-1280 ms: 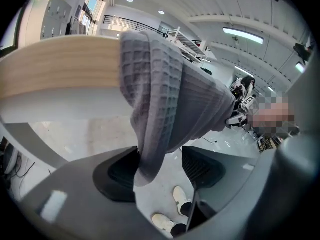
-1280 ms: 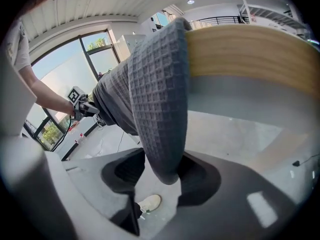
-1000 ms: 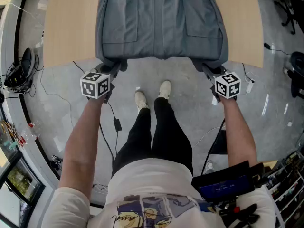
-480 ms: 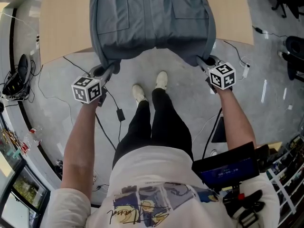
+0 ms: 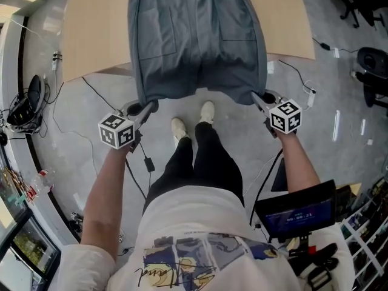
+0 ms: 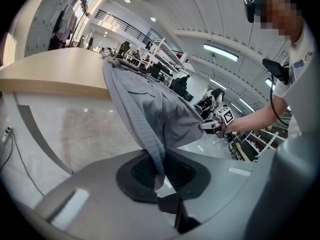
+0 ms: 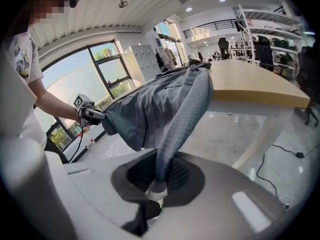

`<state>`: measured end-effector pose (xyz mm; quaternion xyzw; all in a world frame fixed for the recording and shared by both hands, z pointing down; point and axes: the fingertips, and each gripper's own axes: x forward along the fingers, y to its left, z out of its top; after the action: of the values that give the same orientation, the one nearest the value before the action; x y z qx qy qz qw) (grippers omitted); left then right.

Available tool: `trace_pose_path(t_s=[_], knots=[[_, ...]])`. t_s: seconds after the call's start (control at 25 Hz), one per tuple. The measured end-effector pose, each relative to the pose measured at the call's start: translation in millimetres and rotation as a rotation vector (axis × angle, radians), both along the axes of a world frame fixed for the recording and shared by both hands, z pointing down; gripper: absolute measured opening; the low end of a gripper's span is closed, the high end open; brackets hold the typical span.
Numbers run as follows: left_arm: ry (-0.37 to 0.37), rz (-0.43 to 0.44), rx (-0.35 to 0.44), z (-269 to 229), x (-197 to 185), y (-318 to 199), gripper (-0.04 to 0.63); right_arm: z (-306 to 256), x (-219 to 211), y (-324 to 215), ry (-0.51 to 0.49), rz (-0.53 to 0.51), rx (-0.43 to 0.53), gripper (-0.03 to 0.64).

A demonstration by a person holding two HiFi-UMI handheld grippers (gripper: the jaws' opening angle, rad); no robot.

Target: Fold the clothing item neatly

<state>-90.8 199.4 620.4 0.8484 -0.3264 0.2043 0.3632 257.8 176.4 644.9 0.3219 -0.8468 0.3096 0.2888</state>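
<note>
A grey garment [image 5: 197, 47] with two chest pockets lies partly on the light wooden table [image 5: 97, 35], and its near edge hangs past the table's front. My left gripper [image 5: 148, 107] is shut on the garment's near left corner. My right gripper [image 5: 257, 97] is shut on the near right corner. The hem stretches between them above the floor. In the left gripper view the cloth [image 6: 150, 114] runs down into the closed jaws of the left gripper [image 6: 160, 179]. The right gripper view shows the fabric [image 7: 170, 104] pinched the same way in the right gripper [image 7: 160, 181].
The person's shoes [image 5: 191, 120] stand on the grey floor just below the hem. Black cables [image 5: 142, 156] trail on the floor at left. An office chair [image 5: 373, 65] is at the right. A tablet [image 5: 297, 214] hangs at the person's waist.
Both grippers have moved back toward the person and risen, dragging the garment's near edge off the table. The cloth now hangs narrower and tauter between them.
</note>
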Motion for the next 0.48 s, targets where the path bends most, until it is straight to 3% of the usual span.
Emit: trace_pose_path(t_s=[0.48], knots=[[0.112,0.084,0.057,-64,0,44,0.023,-74,-18,25,-0.100,-0.071,0.047,0.015]])
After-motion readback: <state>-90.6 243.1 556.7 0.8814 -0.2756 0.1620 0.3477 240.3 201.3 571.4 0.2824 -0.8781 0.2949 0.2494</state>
